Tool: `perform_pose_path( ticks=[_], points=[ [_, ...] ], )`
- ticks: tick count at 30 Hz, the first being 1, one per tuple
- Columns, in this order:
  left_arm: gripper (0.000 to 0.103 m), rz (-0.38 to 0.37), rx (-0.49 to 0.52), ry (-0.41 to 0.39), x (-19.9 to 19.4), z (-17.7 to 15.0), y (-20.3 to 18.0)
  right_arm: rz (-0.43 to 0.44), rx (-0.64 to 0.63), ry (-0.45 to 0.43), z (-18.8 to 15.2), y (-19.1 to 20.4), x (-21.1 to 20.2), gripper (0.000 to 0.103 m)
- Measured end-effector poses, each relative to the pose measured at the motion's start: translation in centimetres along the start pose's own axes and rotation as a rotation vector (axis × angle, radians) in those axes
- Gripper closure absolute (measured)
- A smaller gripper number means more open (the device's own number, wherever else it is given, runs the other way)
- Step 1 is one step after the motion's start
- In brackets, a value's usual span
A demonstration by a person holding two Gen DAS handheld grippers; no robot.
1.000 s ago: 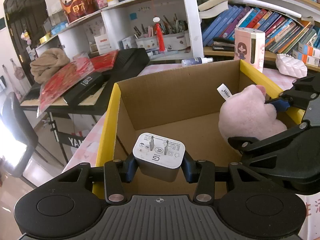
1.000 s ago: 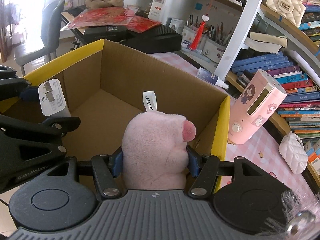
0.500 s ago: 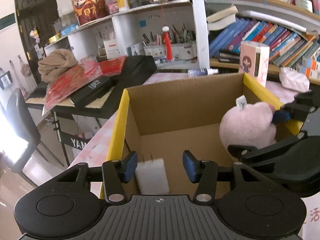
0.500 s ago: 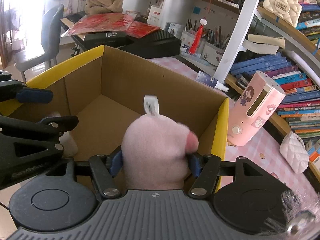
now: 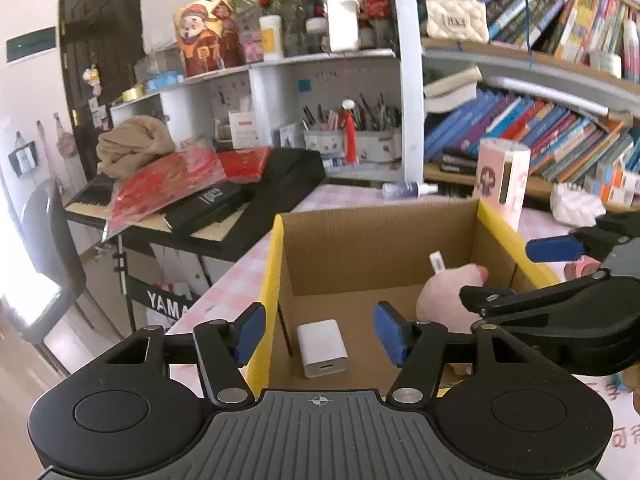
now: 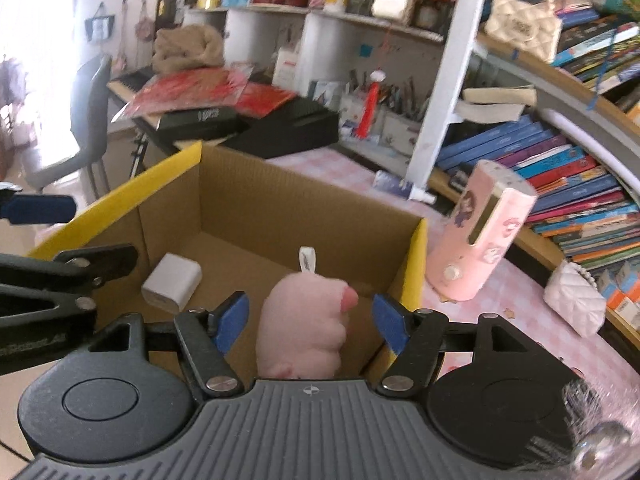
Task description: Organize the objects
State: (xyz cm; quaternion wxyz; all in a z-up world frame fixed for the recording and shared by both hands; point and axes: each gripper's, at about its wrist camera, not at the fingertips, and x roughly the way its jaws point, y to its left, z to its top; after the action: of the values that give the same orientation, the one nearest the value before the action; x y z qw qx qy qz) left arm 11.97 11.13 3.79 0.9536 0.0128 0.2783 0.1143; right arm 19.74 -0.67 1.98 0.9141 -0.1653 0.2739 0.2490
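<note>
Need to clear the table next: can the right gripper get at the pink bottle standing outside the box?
Probably yes. The right gripper, jaws opening and off the pink plush, has the pink bottle standing unobstructed beside the box.

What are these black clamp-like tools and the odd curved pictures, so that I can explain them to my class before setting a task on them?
No robot is here: a person holds a two-fingered claw in each hand, and a wide-angle camera on each claw looks forward along its fingers, which bends the picture. One picture comes from the left claw, the other from the right claw. Both look down into an open cardboard box with yellow top edges, which stands on a pink checked table. Inside lie a white charger plug and a pink plush toy. Both claws' jaws are opening; each item sits loose below them, so nothing is held. A pink cartoon-printed container stands beside the box, with bookshelves behind.
</note>
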Motion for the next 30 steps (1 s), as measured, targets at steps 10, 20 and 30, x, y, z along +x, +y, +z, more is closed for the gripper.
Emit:
perform_pose_path(
  ticks=[10,20,30],
  points=[
    [0.034,-0.042,-0.02,-0.033,-3.2,-1.2,0.9,-0.089,0.124,-0.067,-1.1,-0.1,-5.5,0.036],
    [0.027,-0.073,-0.012,-0.002,-6.4,-4.1,1.9,-0.168,0.217,-0.018,-5.2,1.3,-9.8,0.033],
    [0.016,-0.073,0.006,0.04,-9.3,-7.5,2.5,-0.221,0.303,0.053,-9.8,4.4,-13.1,0.024]
  ],
)
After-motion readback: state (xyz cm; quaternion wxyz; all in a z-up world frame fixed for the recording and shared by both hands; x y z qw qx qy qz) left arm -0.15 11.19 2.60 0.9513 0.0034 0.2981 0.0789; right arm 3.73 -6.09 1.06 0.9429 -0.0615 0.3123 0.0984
